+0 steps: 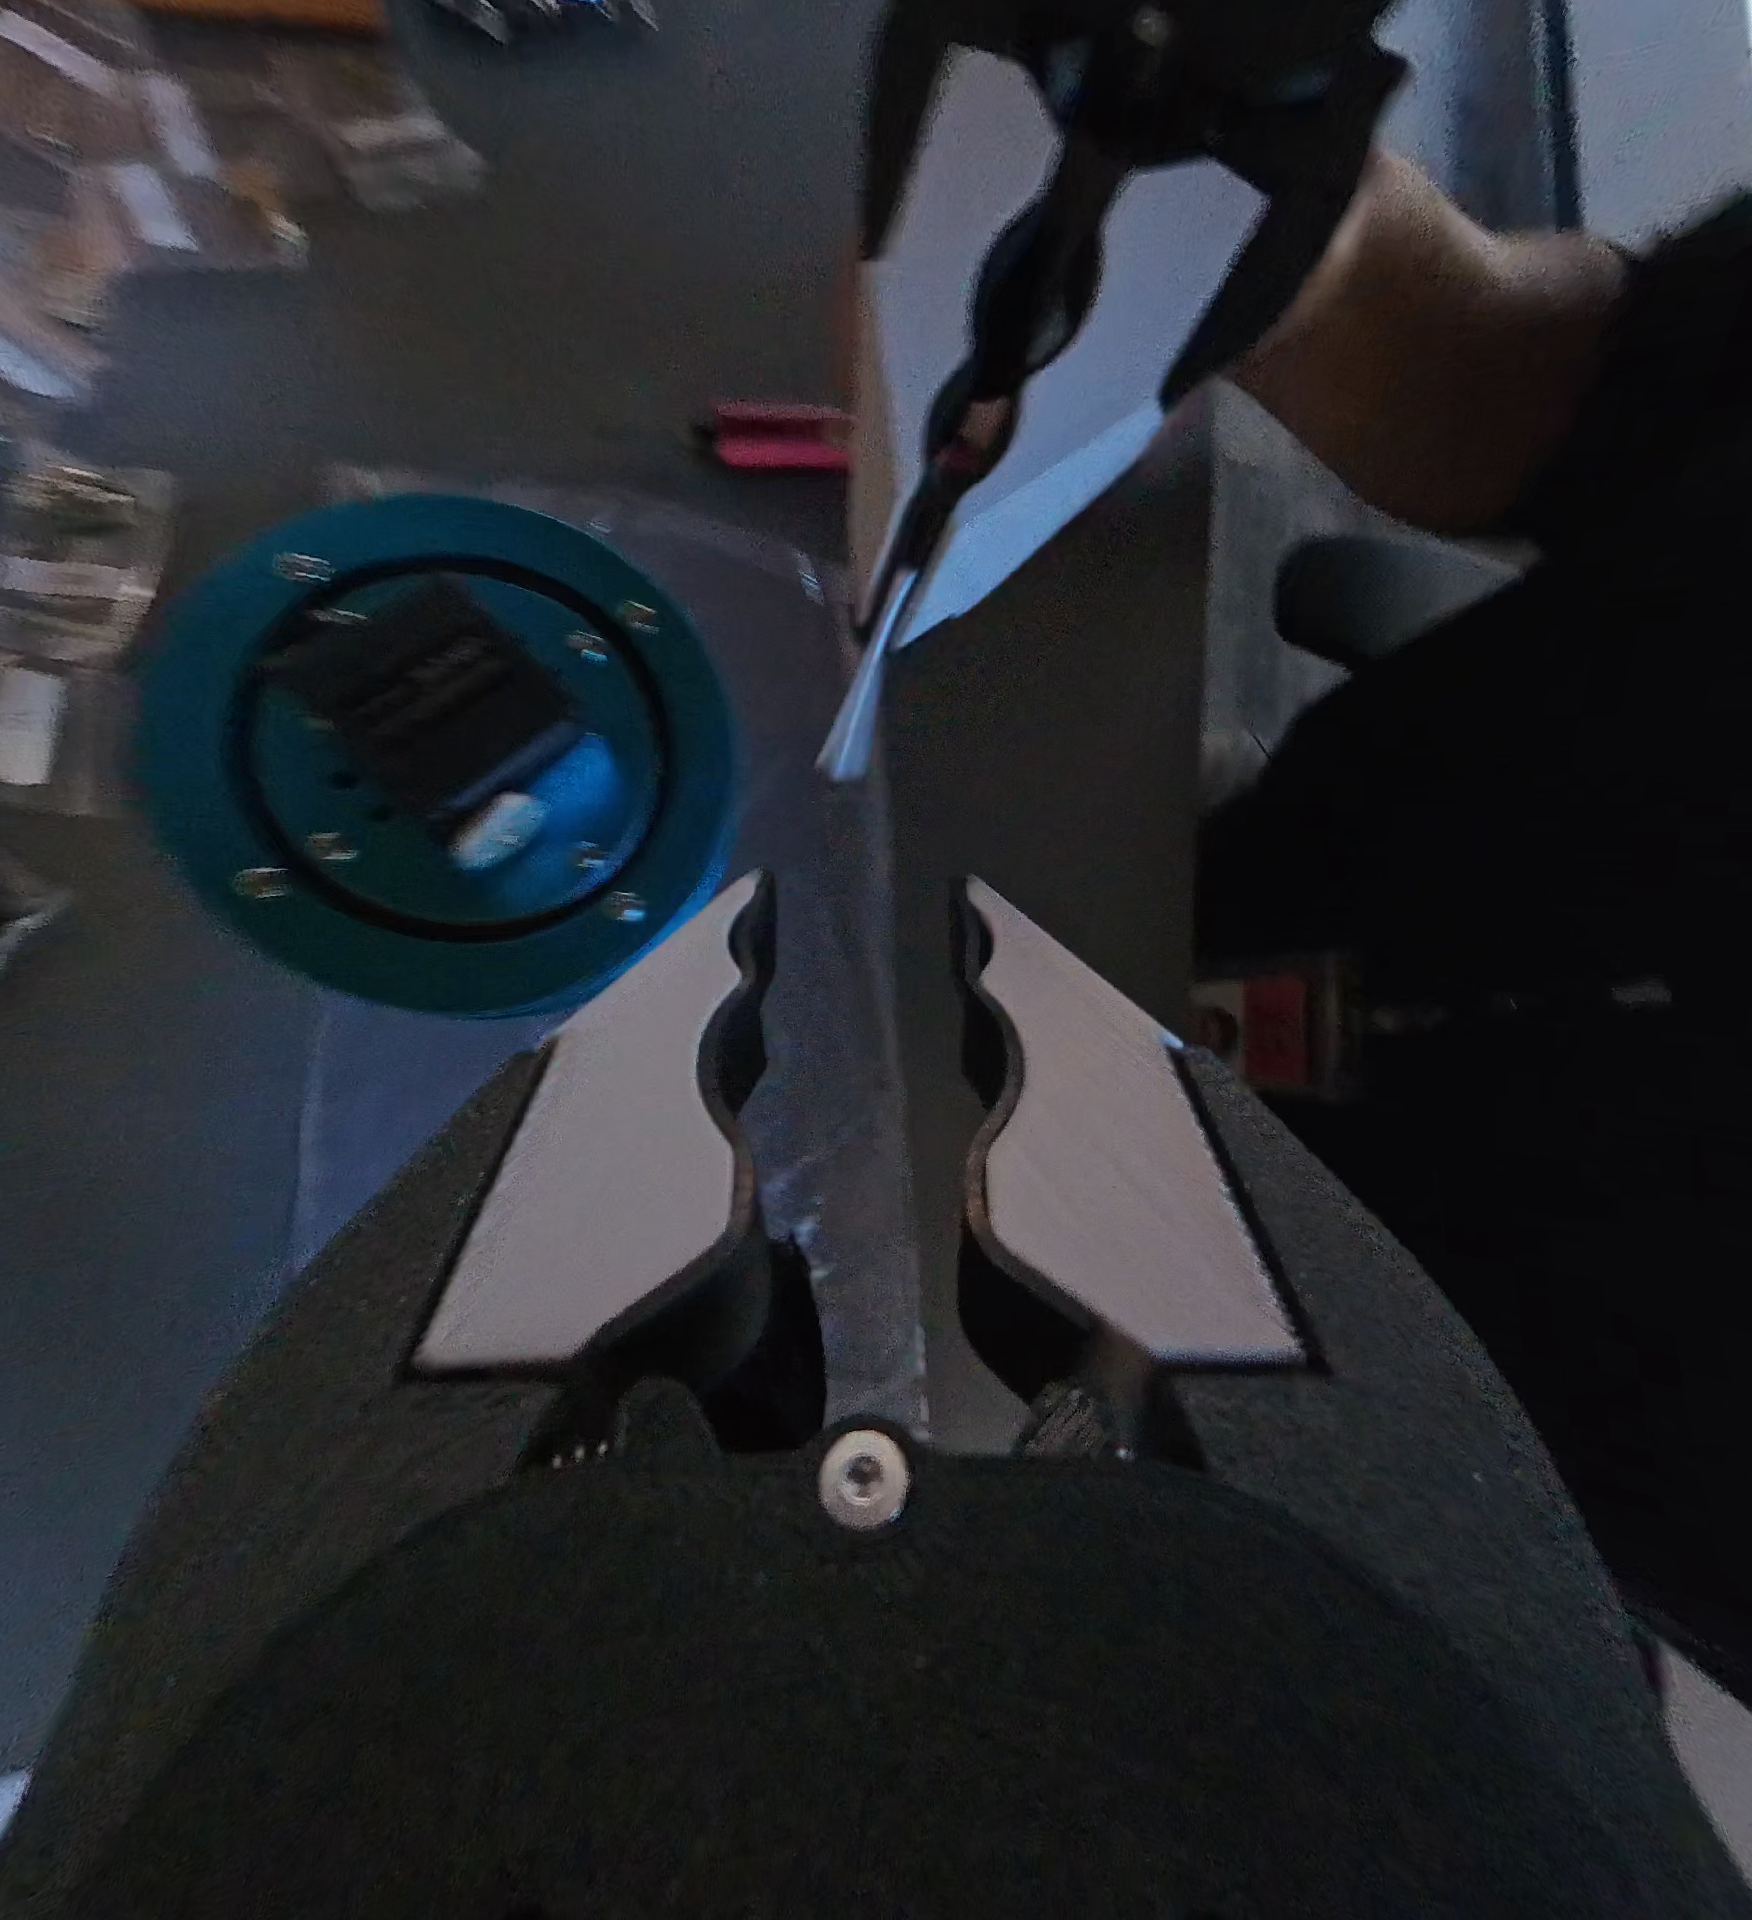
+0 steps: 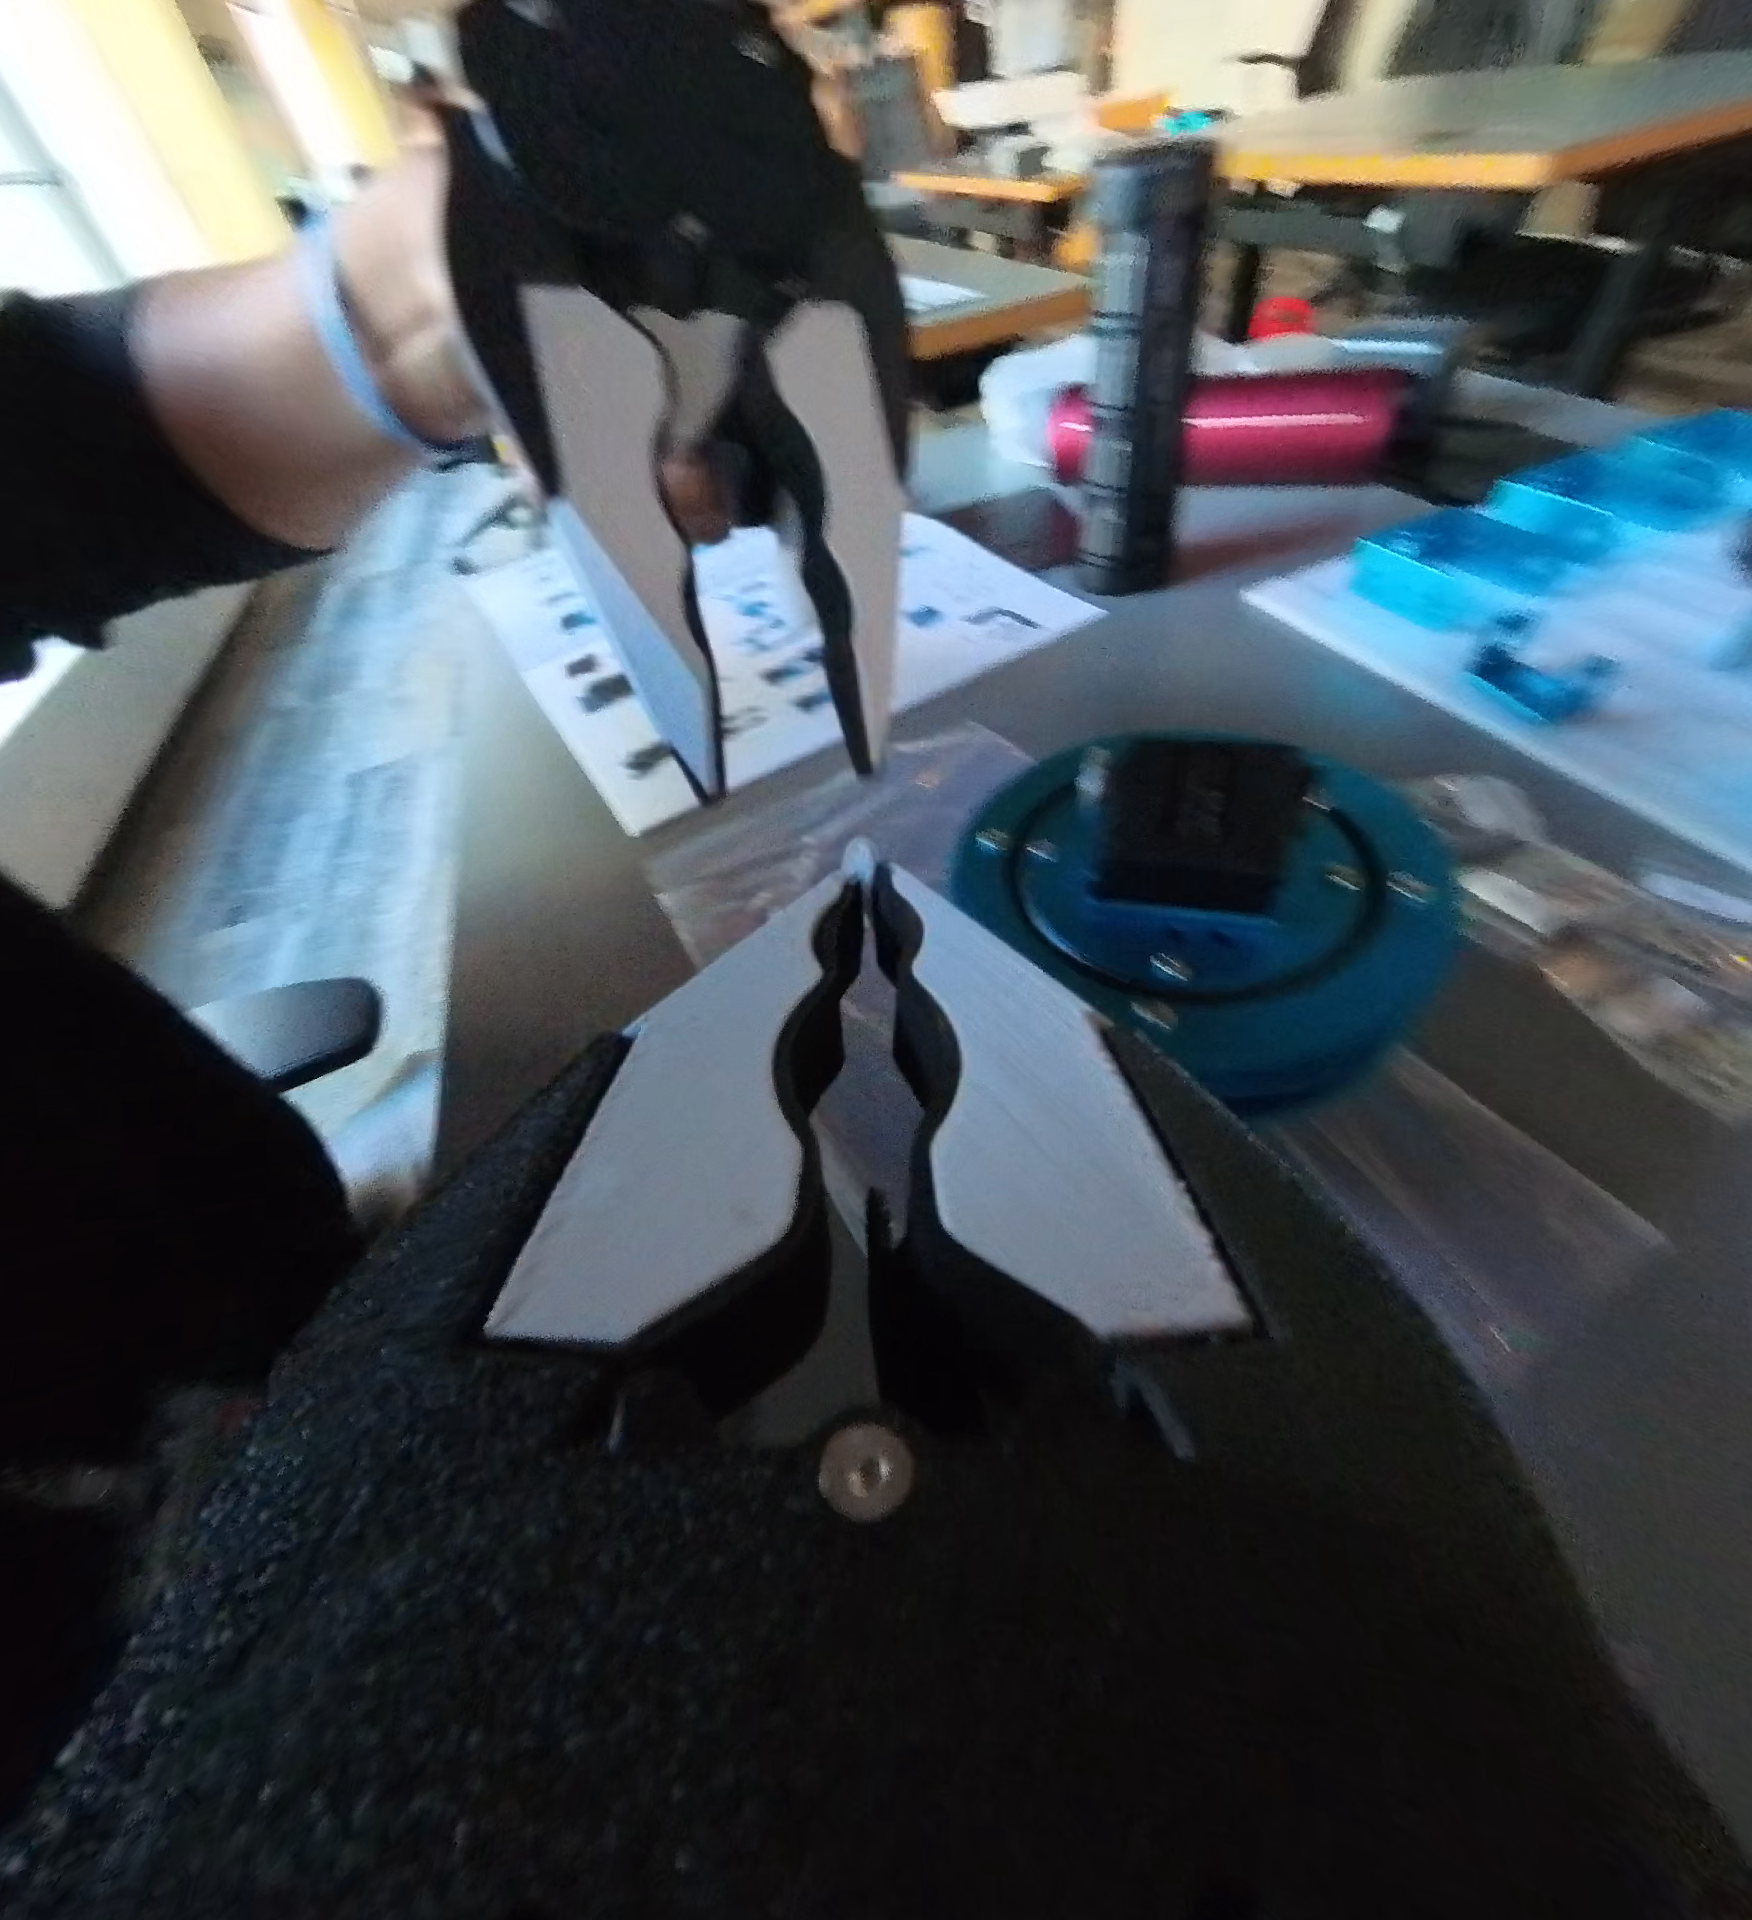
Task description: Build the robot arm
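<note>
Blue ring (image 2: 1204,935) lies on the counter (image 2: 1474,1299); my right tongs (image 2: 864,883) pinch a tiny white piece (image 2: 859,856), left tongs (image 1: 867,904) hover parted, empty.

Black textured gripper (image 2: 867,883) bodies, silver wavy-edged jaws, black sleeves (image 2: 51,468)

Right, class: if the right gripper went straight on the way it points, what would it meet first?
Probably the left gripper, hanging tips-down just ahead; depth is unclear.
</note>
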Tool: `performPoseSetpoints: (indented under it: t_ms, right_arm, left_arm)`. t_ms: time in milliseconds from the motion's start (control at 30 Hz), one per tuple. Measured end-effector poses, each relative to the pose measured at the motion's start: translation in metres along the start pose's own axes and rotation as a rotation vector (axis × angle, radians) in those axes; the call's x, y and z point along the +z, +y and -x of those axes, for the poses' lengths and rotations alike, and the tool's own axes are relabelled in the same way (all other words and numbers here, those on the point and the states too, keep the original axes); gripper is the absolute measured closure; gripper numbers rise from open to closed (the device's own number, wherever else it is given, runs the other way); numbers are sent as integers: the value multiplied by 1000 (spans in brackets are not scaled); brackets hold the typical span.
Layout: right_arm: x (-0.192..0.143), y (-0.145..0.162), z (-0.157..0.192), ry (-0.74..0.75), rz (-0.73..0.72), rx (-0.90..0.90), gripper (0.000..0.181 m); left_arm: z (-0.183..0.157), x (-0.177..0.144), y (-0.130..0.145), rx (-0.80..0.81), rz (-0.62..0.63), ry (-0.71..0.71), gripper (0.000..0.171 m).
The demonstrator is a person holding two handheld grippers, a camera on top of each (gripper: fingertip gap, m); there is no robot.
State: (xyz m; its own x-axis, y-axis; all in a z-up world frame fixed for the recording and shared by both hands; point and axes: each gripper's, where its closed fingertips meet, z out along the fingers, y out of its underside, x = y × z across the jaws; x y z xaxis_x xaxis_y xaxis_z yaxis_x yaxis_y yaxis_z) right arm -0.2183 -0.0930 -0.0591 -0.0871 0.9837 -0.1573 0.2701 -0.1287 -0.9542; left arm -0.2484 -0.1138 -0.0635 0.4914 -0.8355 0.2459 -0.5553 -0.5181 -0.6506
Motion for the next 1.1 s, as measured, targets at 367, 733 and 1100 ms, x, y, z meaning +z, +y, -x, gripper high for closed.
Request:
performPoseSetpoints:
  t_ms: [367,733,1100]
  right_arm:
    - [-28,-2,-60,318,29,-67,180]
    - [-25,-1,-58,277,-1,-841,180]
    - [-11,11,-61,149,93,-1287,180]
  left_arm:
    - [86,23,-29,-194,-32,-520,105]
    - [90,36,-20,-260,90,-529,124]
    - [83,36,-21,-382,86,-388,127]
